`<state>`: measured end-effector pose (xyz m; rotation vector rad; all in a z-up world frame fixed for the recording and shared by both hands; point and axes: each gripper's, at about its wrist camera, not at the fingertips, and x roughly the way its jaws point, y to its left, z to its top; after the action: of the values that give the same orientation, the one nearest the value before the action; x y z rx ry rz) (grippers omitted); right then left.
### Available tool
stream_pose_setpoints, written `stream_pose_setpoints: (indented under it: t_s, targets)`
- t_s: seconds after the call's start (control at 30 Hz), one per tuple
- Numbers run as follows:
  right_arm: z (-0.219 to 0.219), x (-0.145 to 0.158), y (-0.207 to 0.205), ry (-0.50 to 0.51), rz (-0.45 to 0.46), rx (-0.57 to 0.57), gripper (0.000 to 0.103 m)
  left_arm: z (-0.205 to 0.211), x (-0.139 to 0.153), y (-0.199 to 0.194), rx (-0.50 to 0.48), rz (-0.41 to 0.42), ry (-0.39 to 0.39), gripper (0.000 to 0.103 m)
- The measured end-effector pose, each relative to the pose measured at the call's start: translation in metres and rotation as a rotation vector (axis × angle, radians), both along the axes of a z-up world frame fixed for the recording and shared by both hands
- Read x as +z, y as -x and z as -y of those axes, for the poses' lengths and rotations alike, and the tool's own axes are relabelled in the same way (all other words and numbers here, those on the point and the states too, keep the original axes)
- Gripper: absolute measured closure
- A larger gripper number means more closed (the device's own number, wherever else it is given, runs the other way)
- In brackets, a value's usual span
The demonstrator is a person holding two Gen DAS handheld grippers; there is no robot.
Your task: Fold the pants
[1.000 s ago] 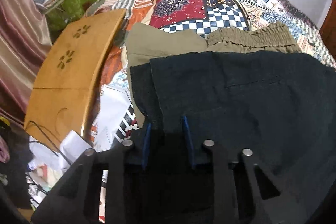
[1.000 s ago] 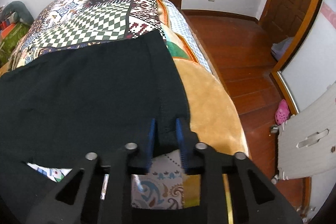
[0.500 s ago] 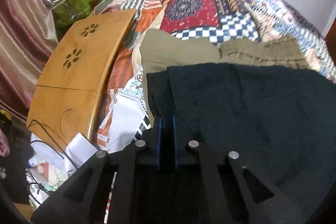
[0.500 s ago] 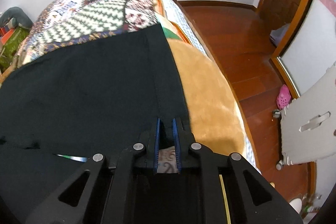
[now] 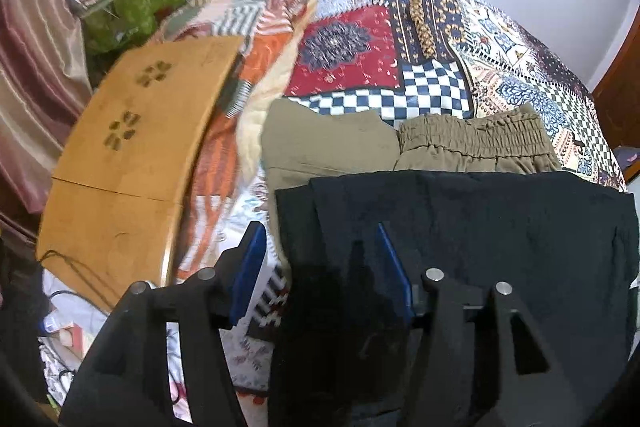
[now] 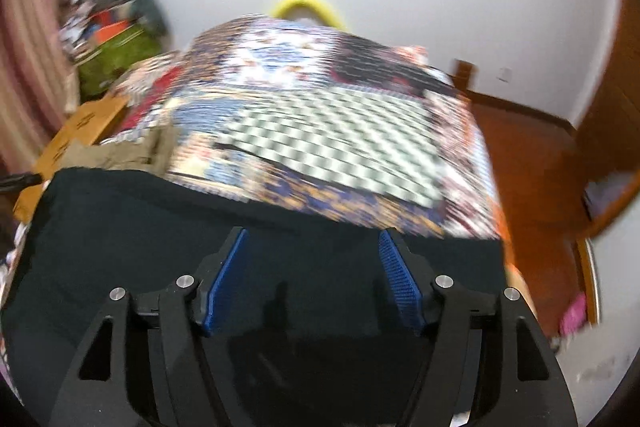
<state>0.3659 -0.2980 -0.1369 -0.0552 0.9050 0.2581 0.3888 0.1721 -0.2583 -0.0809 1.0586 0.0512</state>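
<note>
Black pants (image 5: 480, 227) lie folded on the bed (image 5: 360, 59), near khaki pants (image 5: 472, 143). Both tongs, left (image 5: 320, 267) and right (image 6: 316, 279), have just opened wide, holding nothing; smooth the fold before regripping.

The left tongs (image 5: 320, 267) tilt steeply downward. Their jaws have just been opening and now stand well apart, the blue pads (image 5: 248, 267) pressing on nothing; dark cloth lies under and between them, seemingly loose. The right tongs (image 6: 312, 279) also point downward, and their view is smeared with blur. Their jaws have just been opening too and stand wide, blue pads (image 6: 226, 279) clear on both sides, with dark cloth below the gap and probably not gripped.
</note>
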Motion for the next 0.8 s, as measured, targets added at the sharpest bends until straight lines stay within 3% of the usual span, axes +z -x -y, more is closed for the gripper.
stream_pose_setpoints:
  t_s: [0.27, 0.43, 0.57, 0.7, 0.8]
  targets:
    - [-0.086, -0.03, -0.037, -0.022, -0.065, 0.215, 0.039, -0.018, -0.041, -0.025, 0.058, -0.061, 0.088, 0.046]
    - [-0.125, -0.052, -0.053, -0.036, -0.143, 0.306, 0.039, -0.014, -0.046, -0.03, 0.036, -0.048, 0.052, 0.046]
    - [-0.144, -0.069, -0.056, -0.034, -0.197, 0.372, 0.039, -0.011, -0.048, -0.032, 0.031, -0.046, 0.042, 0.053]
    - [-0.153, -0.078, -0.058, -0.036, -0.211, 0.398, 0.04, -0.006, -0.044, -0.03, 0.019, -0.038, 0.012, 0.067]
    - [-0.152, -0.079, -0.055, -0.079, -0.214, 0.392, 0.057, -0.004, -0.04, -0.031, 0.025, -0.04, 0.004, 0.076]
